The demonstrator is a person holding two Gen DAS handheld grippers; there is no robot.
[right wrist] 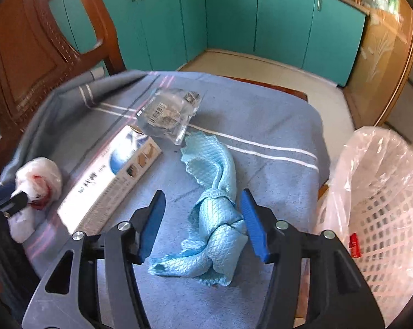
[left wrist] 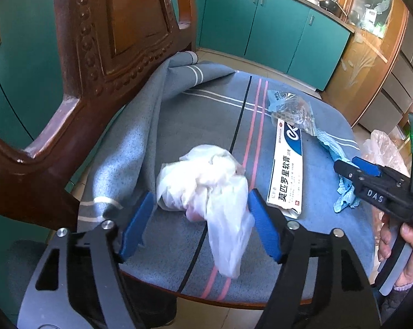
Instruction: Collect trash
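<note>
While both grippers hung over the chair seat (left wrist: 162,115), we judged the task to be at its first pick, with all 4 pieces of trash lying on the blue blanket (right wrist: 261,115) and nothing yet lifted. Our left gripper (left wrist: 201,208) stood wide open, its blue pads on either side of the white bag (left wrist: 203,181), close to it but not clamping it. Our right gripper (right wrist: 202,213) was just as wide, straddling the blue rag (right wrist: 220,208), with its right pad close against the cloth and the left one apart from it. Between the 2 targets lay the box (left wrist: 287,164), and beyond it the clear packet (left wrist: 294,109), resting partly on the box's far end. Seen from the right wrist, the lined basket (right wrist: 384,192) stood just off the right edge of the seat, near the rag. We reckoned the next move called for closing each gripper on its bundle, low enough to catch the soft bulk without pinching the blanket beneath. The rag should then go the short way right into the basket, while the bag would have to cross over the box to get there.
</note>
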